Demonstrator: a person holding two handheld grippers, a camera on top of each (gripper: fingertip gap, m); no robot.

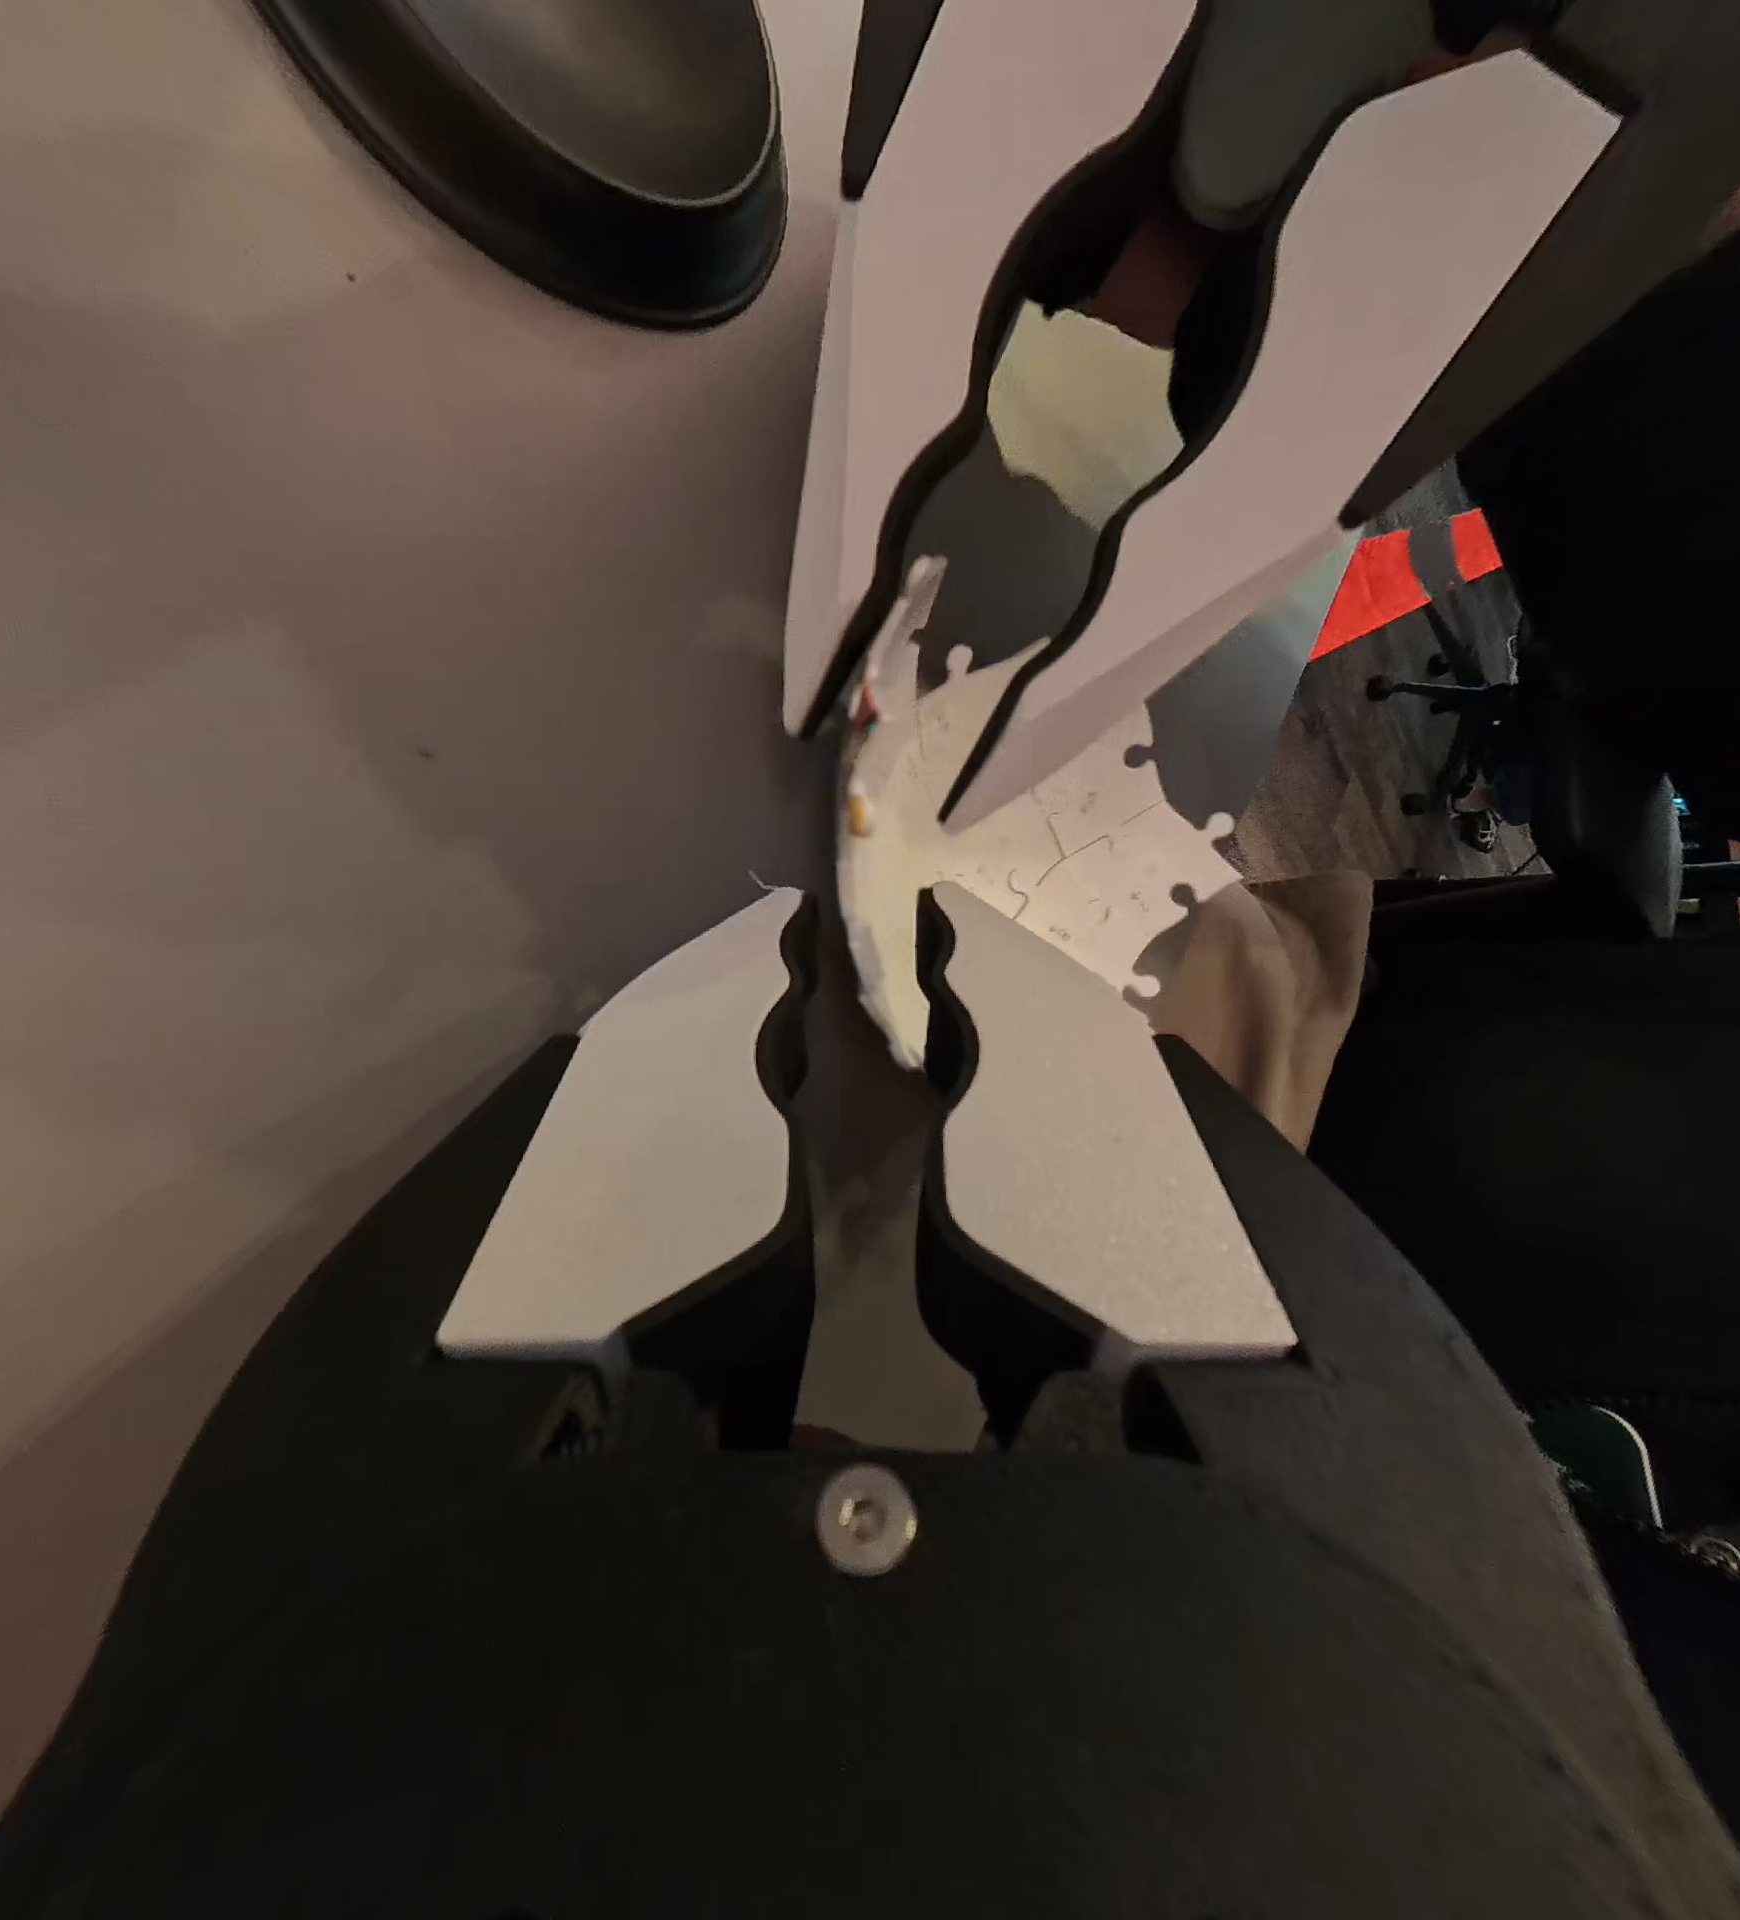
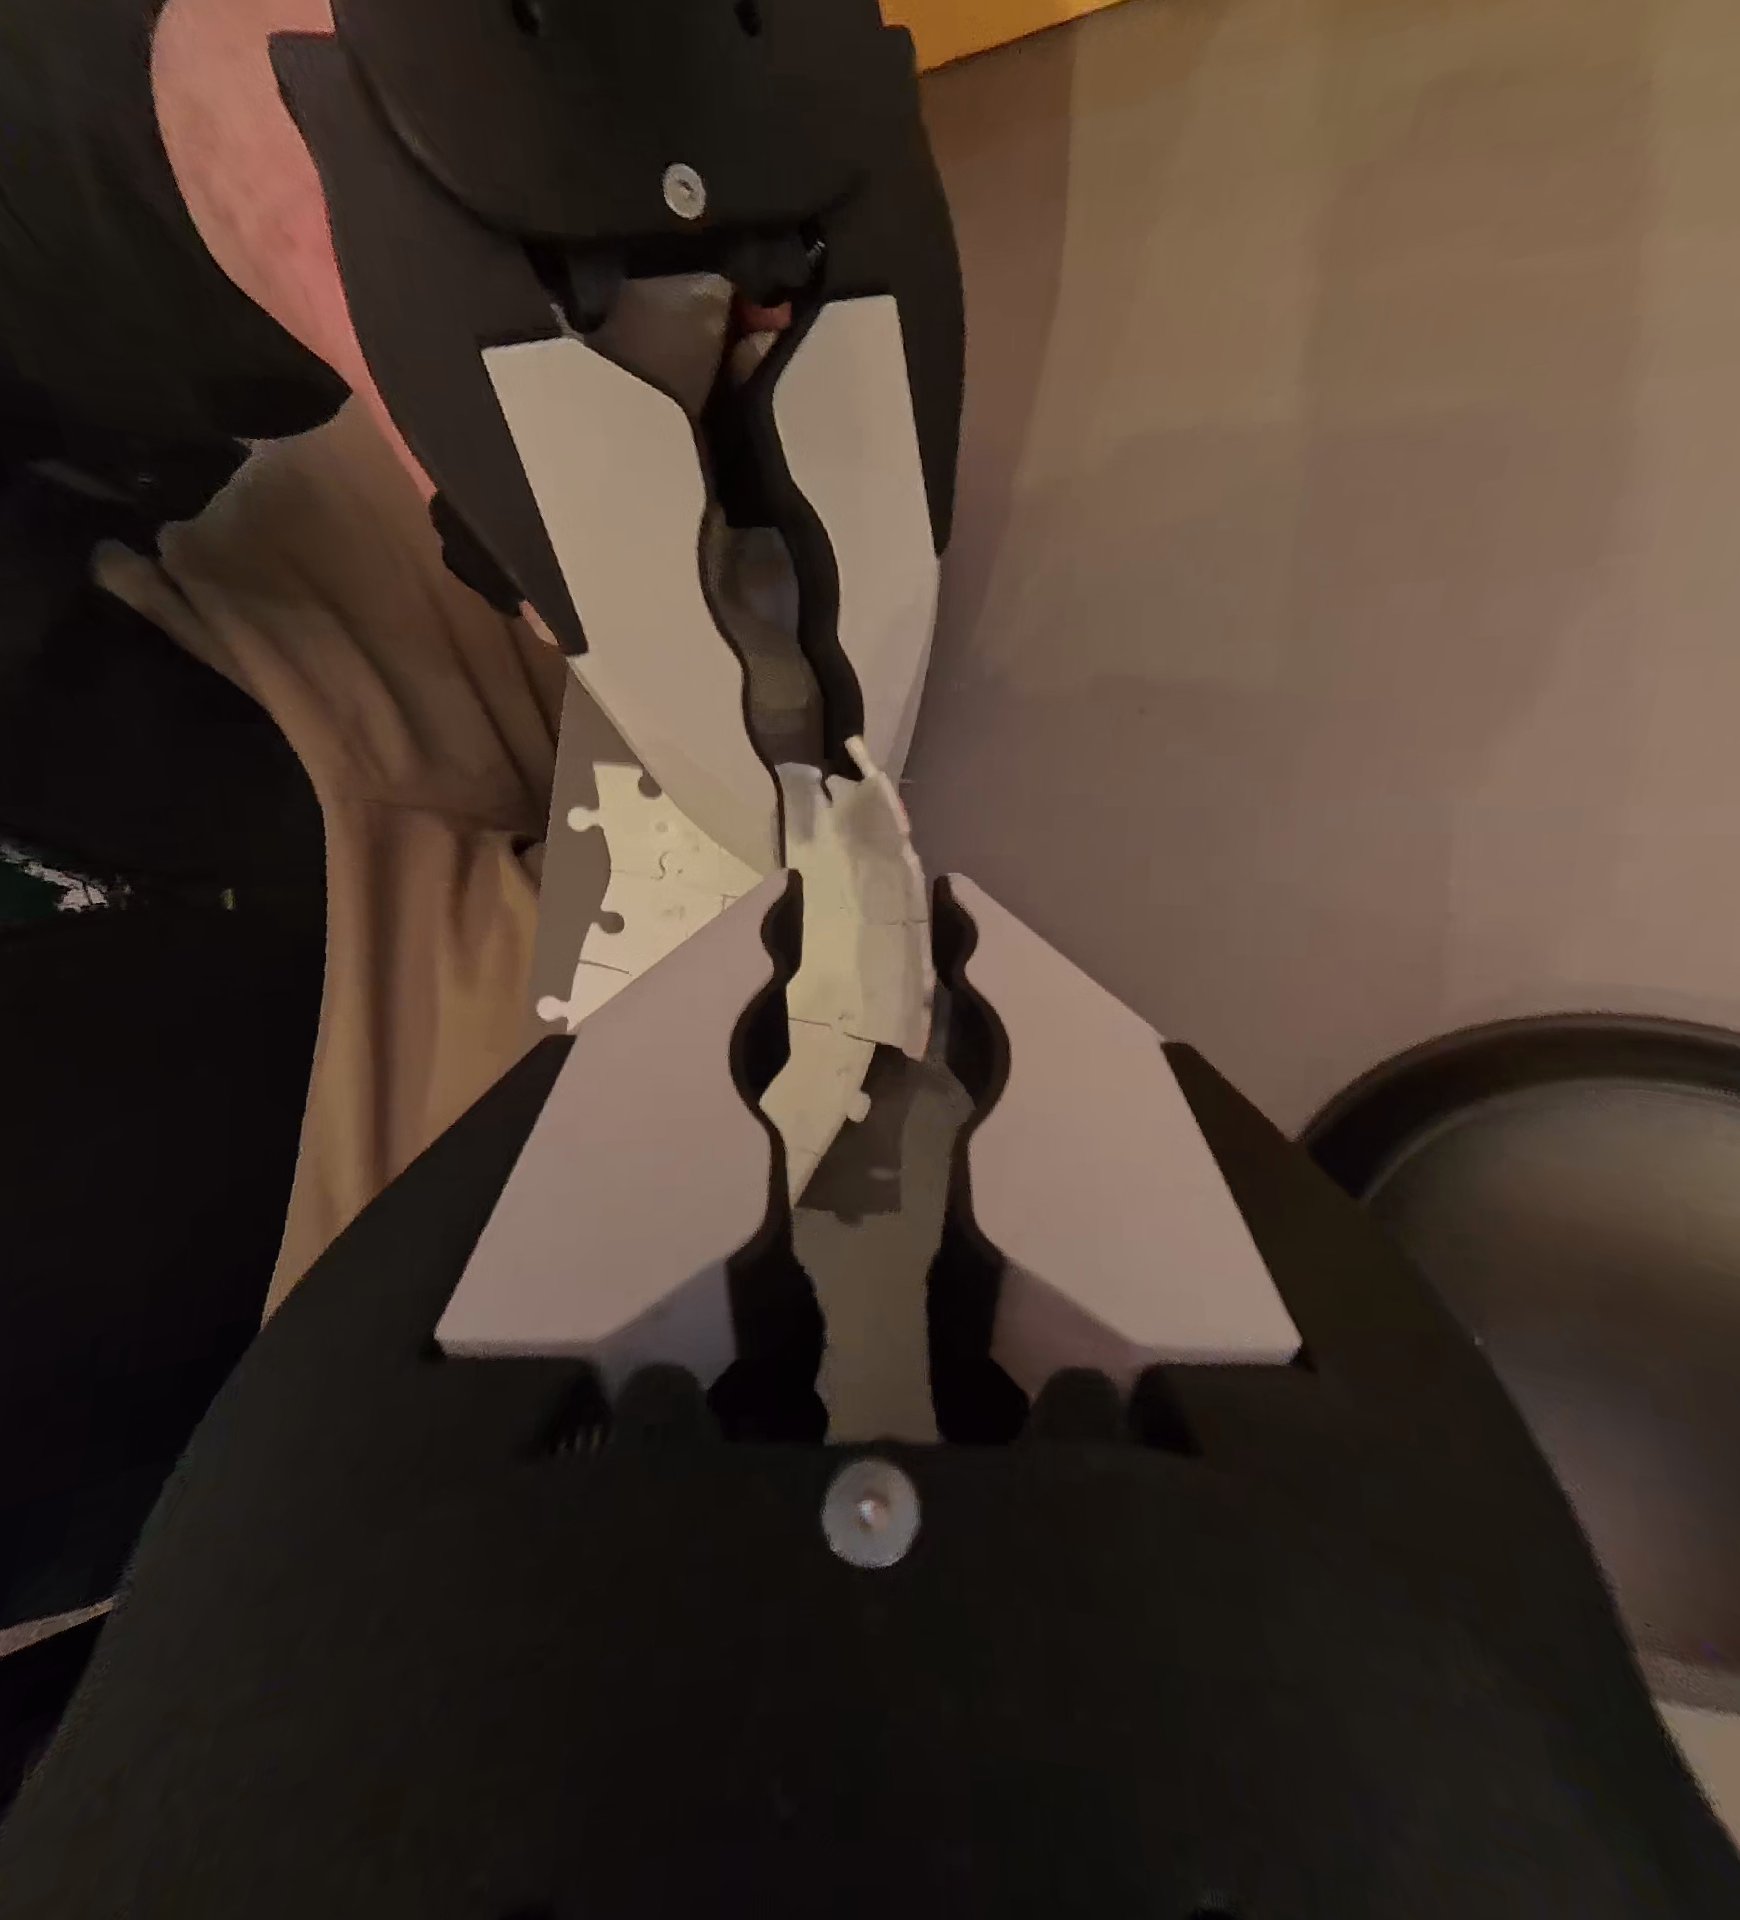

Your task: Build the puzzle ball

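A curved white section of the puzzle ball (image 1: 1084, 842), made of several joined pieces with knobs along its edge, is held above the grey table (image 1: 222, 623). My left gripper (image 1: 866, 904) comes from below in its own view and is shut on the section's rim. My right gripper (image 1: 876, 774) comes in from above, tip to tip with the left, and is shut on the same section. In the right wrist view the section (image 2: 861, 935) sits between my right gripper (image 2: 866, 883) fingers, with the left gripper (image 2: 835, 800) opposite.
A black round tray (image 1: 637, 208) lies on the table beside the grippers; it also shows in the right wrist view (image 2: 1572, 1299). A person in black top and beige trousers (image 2: 409, 727) is close behind. Floor with orange-red tape (image 1: 1396, 582) lies beyond the table edge. The tips of both grippers are at nearly the same place.
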